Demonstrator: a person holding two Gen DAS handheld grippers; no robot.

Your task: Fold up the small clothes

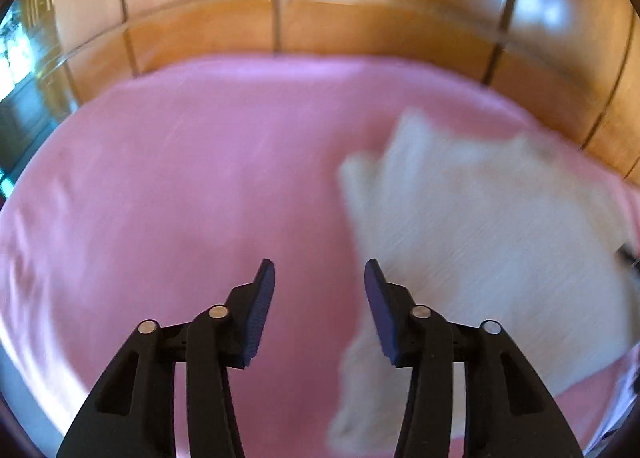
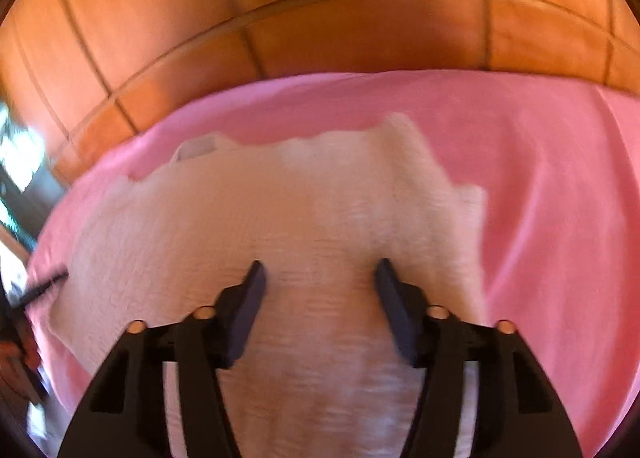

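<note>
Right wrist view, white garment flat on pink sheet, long axis toward camera, small tag at far-left corner unreadable, right gripper fingers released above it, left gripper fingers released over sheet beside garment.

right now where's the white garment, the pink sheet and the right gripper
white garment [image 2: 280,217]: right wrist view, middle of the cloth
pink sheet [image 1: 160,177]: left wrist view, bare stretch
right gripper [image 2: 320,270]: right wrist view, midway between its fingertips

Left of the white garment the pink sheet lies bare; a tiled wall closes the far side.
</note>
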